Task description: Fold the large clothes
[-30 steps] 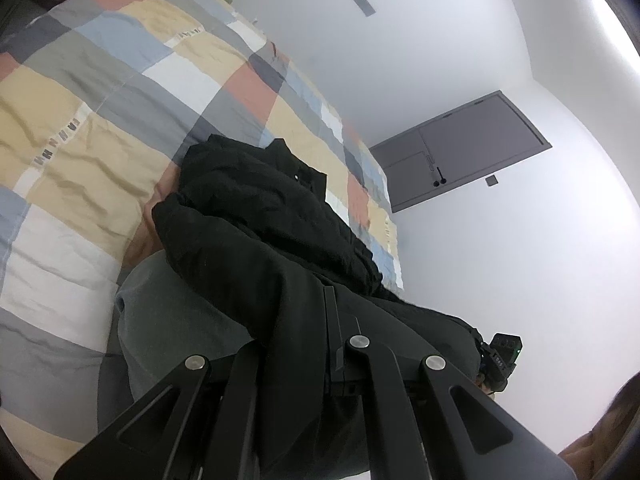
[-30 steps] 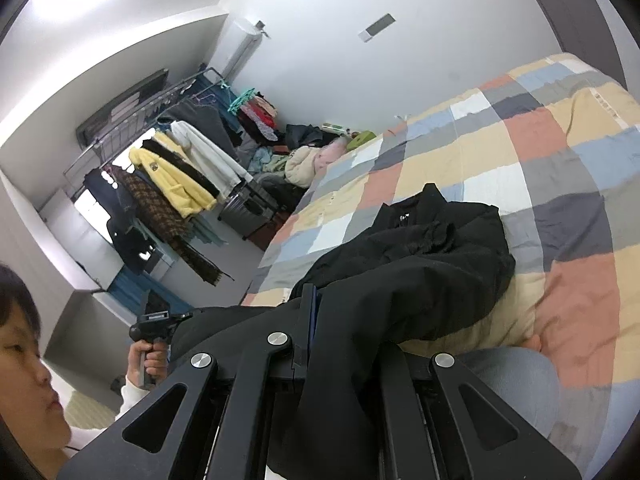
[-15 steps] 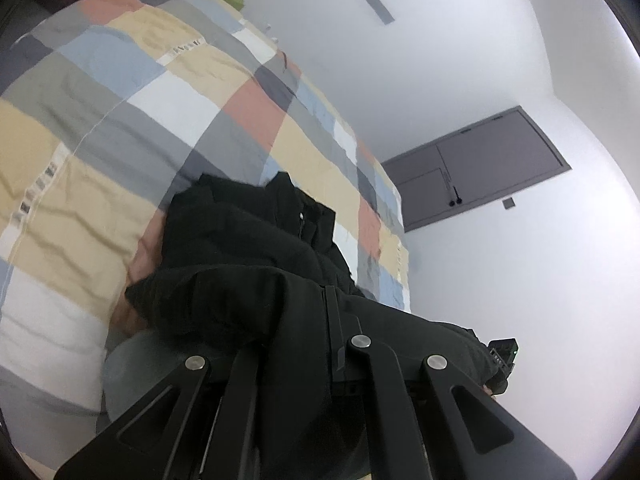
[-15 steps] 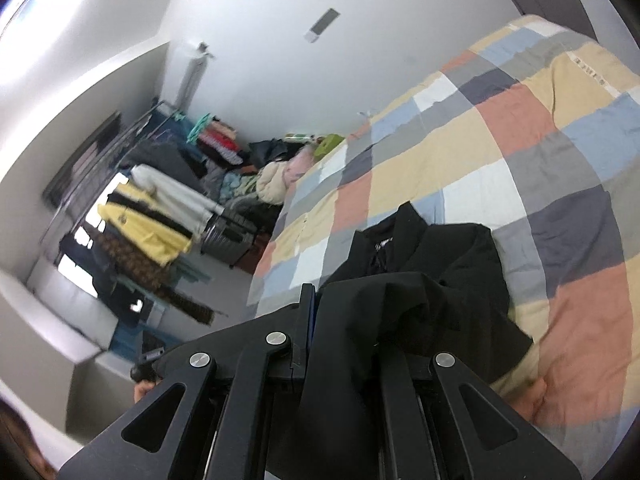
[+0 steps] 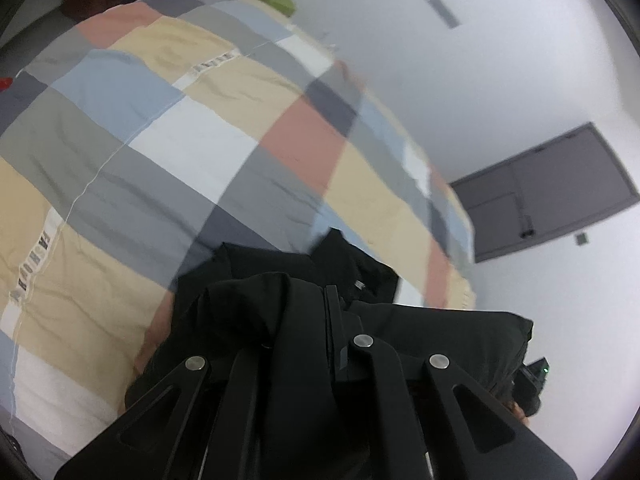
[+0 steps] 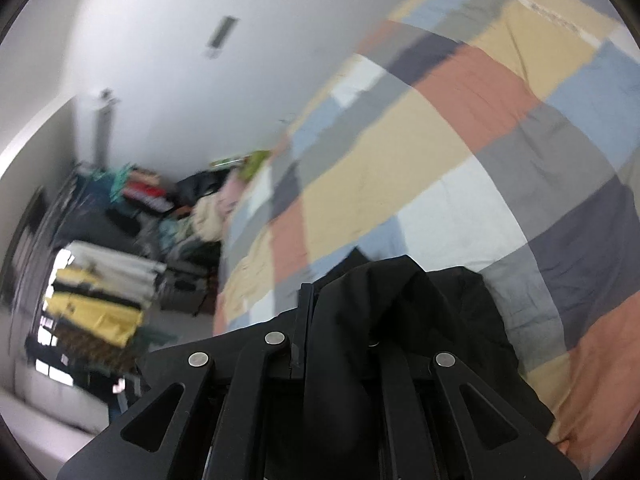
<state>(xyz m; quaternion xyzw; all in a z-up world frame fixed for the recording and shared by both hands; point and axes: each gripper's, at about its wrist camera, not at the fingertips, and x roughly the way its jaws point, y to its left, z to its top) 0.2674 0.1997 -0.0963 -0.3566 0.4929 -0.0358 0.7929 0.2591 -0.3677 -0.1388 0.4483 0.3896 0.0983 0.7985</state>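
A large black jacket (image 5: 280, 272) lies bunched on the checked quilt (image 5: 192, 144), its collar end pointing up the bed. My left gripper (image 5: 320, 312) is shut on a fold of its black fabric, which drapes over the fingers. In the right wrist view the same jacket (image 6: 440, 304) hangs over my right gripper (image 6: 316, 308), which is likewise shut on the cloth. The right gripper's body (image 5: 532, 384), in a person's hand, shows past the lifted edge in the left wrist view. The fingertips are mostly hidden by fabric.
The quilt (image 6: 460, 140) covers a wide bed that runs up to a white wall. A grey door (image 5: 540, 196) stands past the bed's far corner. A clothes rack (image 6: 96, 300) with hung garments and piled clothes (image 6: 208, 212) fills the floor beside the bed.
Both grippers have carried the jacket's lifted edge forward over the rest of the garment, towards its collar. The grey cloth under it and the person beside the bed have left view.
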